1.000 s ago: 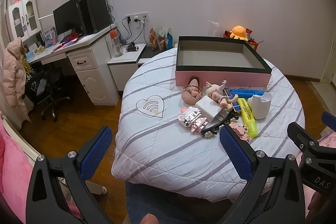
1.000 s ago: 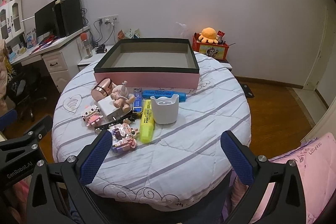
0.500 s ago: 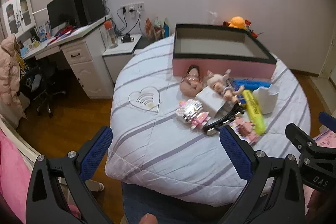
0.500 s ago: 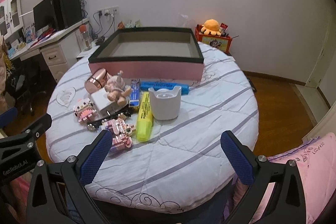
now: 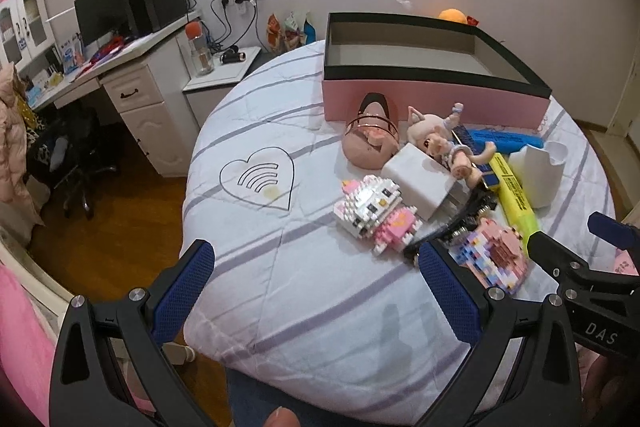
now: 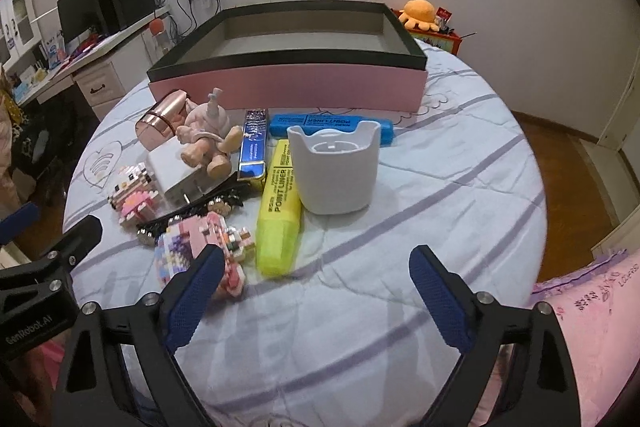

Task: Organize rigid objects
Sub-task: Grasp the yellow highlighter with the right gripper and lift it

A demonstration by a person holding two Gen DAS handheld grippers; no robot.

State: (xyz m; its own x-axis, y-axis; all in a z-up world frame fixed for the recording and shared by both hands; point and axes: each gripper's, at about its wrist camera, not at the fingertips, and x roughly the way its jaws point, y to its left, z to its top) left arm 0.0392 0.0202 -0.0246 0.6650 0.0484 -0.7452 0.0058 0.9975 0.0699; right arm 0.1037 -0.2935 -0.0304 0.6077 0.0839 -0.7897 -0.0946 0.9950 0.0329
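Note:
An empty pink box with a black rim (image 5: 432, 95) (image 6: 288, 87) stands at the back of the round table. In front of it lie a white cup (image 6: 334, 171), a yellow highlighter (image 6: 280, 203), a blue highlighter (image 6: 332, 125), a doll (image 5: 440, 143), a white block (image 5: 420, 183), a rose-gold case (image 5: 370, 139) and two brick figures (image 5: 372, 211) (image 6: 200, 251). My left gripper (image 5: 316, 291) is open above the table's near left edge. My right gripper (image 6: 316, 287) is open, near the yellow highlighter's tip.
A white desk (image 5: 132, 83) with monitor and speakers stands at the left, with an office chair beside it. A low side table (image 5: 224, 75) sits behind the round table. Wooden floor lies left and right. A pink bedspread (image 6: 592, 307) is at the near right.
Both grippers have moved forward and down toward the table; the objects look larger and closer. Both stay open. Nothing on the table has moved.

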